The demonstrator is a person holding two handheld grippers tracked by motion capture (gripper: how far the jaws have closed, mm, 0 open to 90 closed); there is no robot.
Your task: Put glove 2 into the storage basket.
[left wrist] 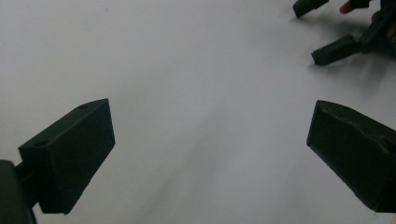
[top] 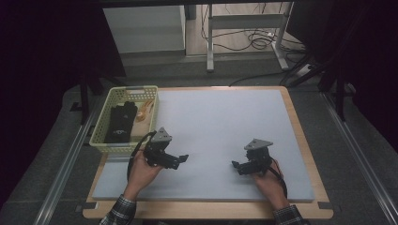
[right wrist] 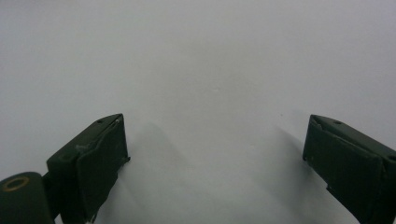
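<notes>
**Both hand-held grippers released above the grey mat**

Currently the left hand-held gripper [top: 182,160] hovers low over the near-left part of the surface [top: 220,122], jaws spread wide with nothing between them, pointing toward the right hand-held gripper [top: 236,165]. That one, near the front right, is likewise spread and grasps nothing; it faces back toward the left one, well apart from it. Just beyond the left hand [top: 141,171], a pale yellow basket [top: 104,125] sits at the surface's left edge, holding a black glove [top: 121,123] and an orange item [top: 144,111].
</notes>
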